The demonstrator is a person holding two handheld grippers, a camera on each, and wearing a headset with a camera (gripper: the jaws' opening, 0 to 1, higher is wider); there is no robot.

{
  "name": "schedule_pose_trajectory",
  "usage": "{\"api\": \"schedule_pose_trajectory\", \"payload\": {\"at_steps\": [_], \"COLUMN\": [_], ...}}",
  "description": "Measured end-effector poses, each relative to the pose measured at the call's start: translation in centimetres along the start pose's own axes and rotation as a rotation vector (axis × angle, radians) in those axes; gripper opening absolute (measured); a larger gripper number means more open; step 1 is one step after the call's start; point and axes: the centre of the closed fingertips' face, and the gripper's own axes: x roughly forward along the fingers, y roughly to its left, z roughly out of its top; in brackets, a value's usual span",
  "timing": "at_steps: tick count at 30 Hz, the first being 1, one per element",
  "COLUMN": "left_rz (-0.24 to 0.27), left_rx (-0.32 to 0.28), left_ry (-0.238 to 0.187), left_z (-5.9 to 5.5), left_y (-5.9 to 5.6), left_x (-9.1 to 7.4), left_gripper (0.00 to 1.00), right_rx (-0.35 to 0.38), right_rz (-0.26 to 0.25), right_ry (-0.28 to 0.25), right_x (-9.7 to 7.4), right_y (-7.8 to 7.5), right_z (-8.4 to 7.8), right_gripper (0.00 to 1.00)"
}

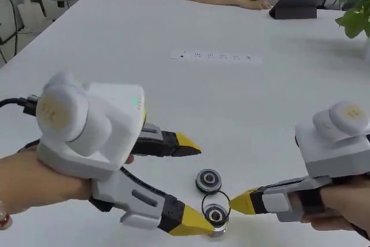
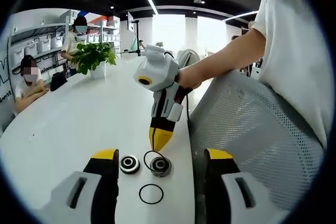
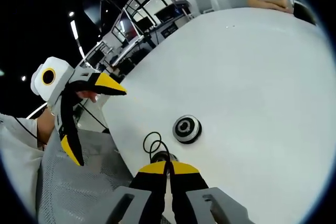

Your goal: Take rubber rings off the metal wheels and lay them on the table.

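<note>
Right tool [image 1: 233, 202] closed on rubber ring [image 1: 203, 203] touching metal wheel [image 1: 217, 216]; left tool [image 1: 202, 189] held open, jaws either side of wheel; second ring [image 2: 151, 193] laid on counter [image 1: 231, 96] just beside wheel.

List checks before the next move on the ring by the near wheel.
1. Right gripper jaws shut: ok.
2. Its grip on the loose ring: cannot tell; its tips sit at the loop.
3. Loose ring clear of the near wheel: not ok; the loop rests against it.
4. Left gripper open, straddling both wheels: ok.
5. Far wheel stripped: cannot tell.
6. Removed ring flat on the table: ok.
</note>
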Motion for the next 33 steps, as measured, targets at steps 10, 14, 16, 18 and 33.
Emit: {"api": "schedule_pose_trajectory", "payload": {"at_steps": [10,14,16,18,33], "left_rz": [0.098,0.164,0.185,0.209,0.266], "left_rx": [-0.036,-0.041,-0.059,-0.083,-0.208], "left_ry": [0.001,0.004,-0.016,-0.043,-0.045], "left_z": [-1.3,-1.9,-1.9,-1.9,-5.9], "left_y": [0.8,1.4,1.5,1.6,0.1], "left_x": [-3.7,-5.2,-5.9,-6.5,-7.2], "left_gripper": [0.75,0.82,0.83,0.84,0.93], "right_rx": [0.009,0.013,0.013,0.016,0.025], "right_rz": [-0.003,-0.004,-0.005,-0.004,-0.01], "right_ry": [-0.02,-0.025,-0.027,-0.031,-0.058], "right_x": [-0.3,-0.4,-0.4,-0.4,-0.8], "right_y": [-0.2,-0.3,-0.3,-0.3,0.0], "right_z": [0.4,0.5,0.5,0.6,1.0], "right_gripper": [0.0,0.0,0.0,0.0,0.0]}}
